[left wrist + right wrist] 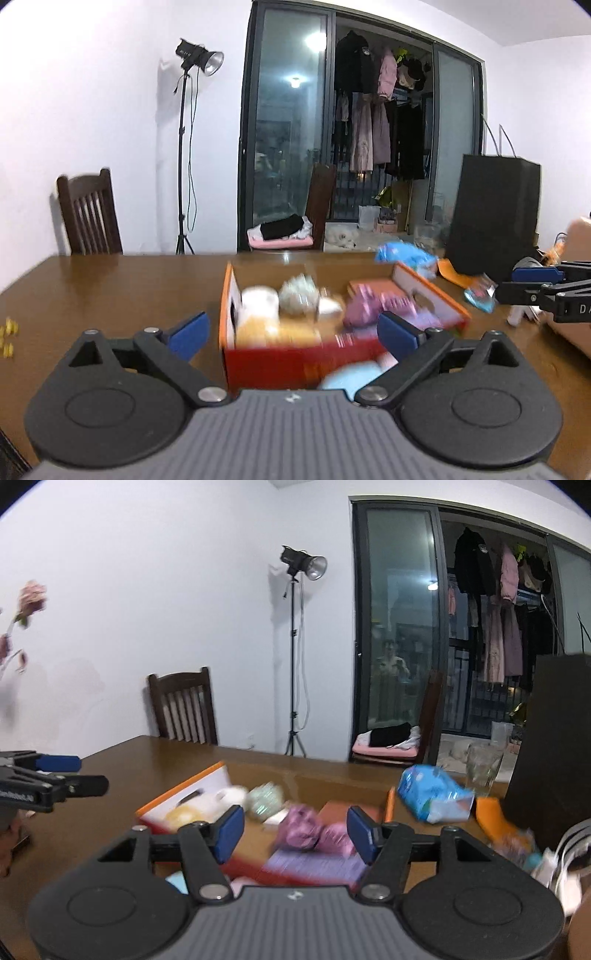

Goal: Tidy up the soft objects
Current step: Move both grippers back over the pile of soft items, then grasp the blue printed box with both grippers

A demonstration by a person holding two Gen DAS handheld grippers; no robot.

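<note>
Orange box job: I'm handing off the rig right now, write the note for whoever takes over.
Left gripper: open, empty, in front of the orange box.
Right gripper: open, empty, over the box's right part.
Done: purple soft item, white one, pale greenish one and a yellowish one lie in the box.
Left: blue packet sits on the table right of the box; a light blue item lies in front. The view is blurred; recheck.

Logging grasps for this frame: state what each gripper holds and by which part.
Nothing is held. The left gripper and right gripper are both open, with nothing between their fingers, raised in front of the orange box of soft toys.
</note>
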